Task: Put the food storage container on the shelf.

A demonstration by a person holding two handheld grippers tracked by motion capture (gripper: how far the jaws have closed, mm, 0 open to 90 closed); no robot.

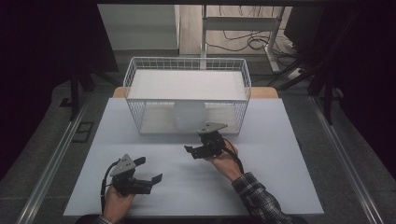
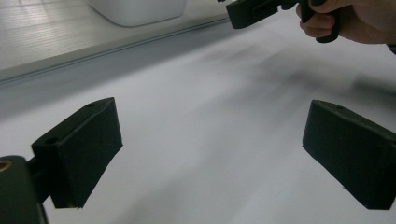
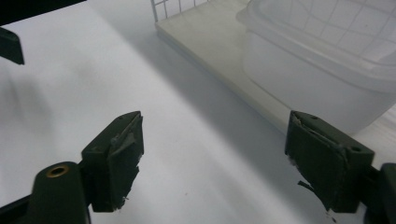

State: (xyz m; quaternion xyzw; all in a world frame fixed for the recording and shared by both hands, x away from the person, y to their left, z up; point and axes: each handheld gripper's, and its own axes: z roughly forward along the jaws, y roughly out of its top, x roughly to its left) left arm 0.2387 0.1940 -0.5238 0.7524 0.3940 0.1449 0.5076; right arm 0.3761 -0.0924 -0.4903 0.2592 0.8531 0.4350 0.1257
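Observation:
A white wire rack (image 1: 187, 63) stands at the back of the white table (image 1: 261, 177), with a flat shelf on top. A translucent white lidded container (image 1: 189, 114) sits on the rack's lower board, and it looms close in the right gripper view (image 3: 317, 70). My right gripper (image 1: 197, 141) is open just in front of that container, nothing between its fingers (image 3: 116, 158). My left gripper (image 1: 149, 169) is open low over the table's front left, and its fingers (image 2: 77, 154) hold nothing. The right gripper (image 2: 261, 11) and its hand appear at the top of the left gripper view.
The rack's lower board (image 3: 210, 42) has a raised front edge just ahead of the right gripper. A desk frame and cables (image 1: 243, 42) lie on the floor beyond the table. Metal rails (image 1: 51, 168) run along both sides of the table.

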